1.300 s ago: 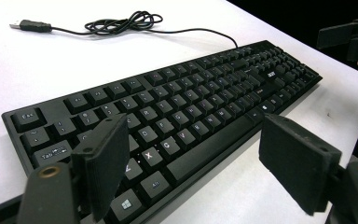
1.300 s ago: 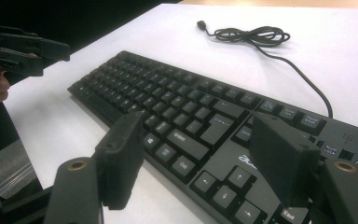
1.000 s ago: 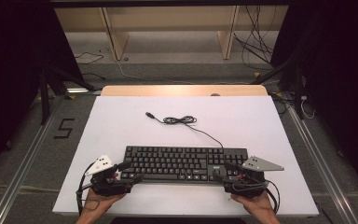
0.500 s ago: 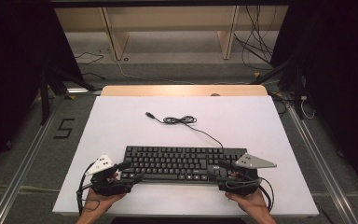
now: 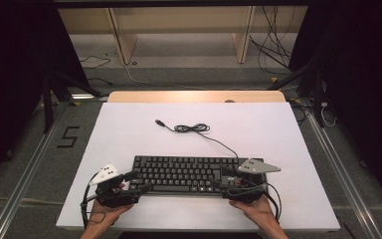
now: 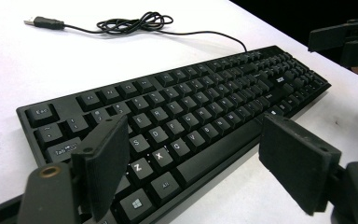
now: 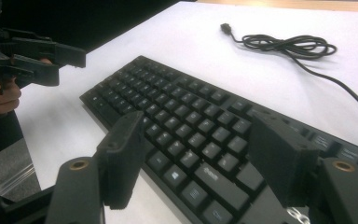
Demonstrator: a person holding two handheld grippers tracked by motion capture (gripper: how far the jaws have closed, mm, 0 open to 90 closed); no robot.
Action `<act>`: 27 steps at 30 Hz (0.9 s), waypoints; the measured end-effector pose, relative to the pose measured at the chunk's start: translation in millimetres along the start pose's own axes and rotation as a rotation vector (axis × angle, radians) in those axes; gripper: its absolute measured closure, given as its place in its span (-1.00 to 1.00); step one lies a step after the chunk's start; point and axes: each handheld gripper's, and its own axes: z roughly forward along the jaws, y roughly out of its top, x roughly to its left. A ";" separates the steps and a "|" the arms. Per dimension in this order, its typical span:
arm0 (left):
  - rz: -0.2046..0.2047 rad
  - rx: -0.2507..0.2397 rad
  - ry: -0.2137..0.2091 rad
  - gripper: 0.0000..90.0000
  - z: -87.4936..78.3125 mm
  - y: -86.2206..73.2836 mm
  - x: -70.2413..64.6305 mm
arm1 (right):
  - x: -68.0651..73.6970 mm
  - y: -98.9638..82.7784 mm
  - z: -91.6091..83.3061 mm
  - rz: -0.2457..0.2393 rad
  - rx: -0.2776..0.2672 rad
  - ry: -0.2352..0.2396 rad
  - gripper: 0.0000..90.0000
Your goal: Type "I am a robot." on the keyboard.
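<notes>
A black keyboard lies flat near the front of the white table. Its cable coils behind it and ends in a USB plug. My left gripper is open at the keyboard's front left corner. In the left gripper view, the left gripper has one jaw over the keys and the other over the table in front. My right gripper is open at the front right corner. In the right gripper view, the right gripper straddles the keyboard's front edge the same way.
Bare white table surrounds the keyboard, with a wooden strip along the far edge. Beyond it stand a wooden frame and loose floor cables. Dark curtains flank both sides. A "5" marks the floor at left.
My right gripper has slid left and slightly forward onto the keyboard's right end. The left gripper and the keyboard have stayed put.
</notes>
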 end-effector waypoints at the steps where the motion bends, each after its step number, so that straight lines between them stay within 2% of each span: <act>1: -0.001 0.001 0.001 -0.47 -0.1 0.0 0.3 | 0.0 0.0 0.0 0.000 0.000 0.000 -0.17; 9: -0.008 0.001 0.010 -0.46 -0.2 0.0 1.9 | 4.3 7.4 20.0 -0.013 0.026 0.020 -0.16; 27: -0.016 0.006 0.027 -0.45 -0.3 -0.1 4.2 | 7.6 19.0 45.8 -0.004 0.060 0.037 -0.09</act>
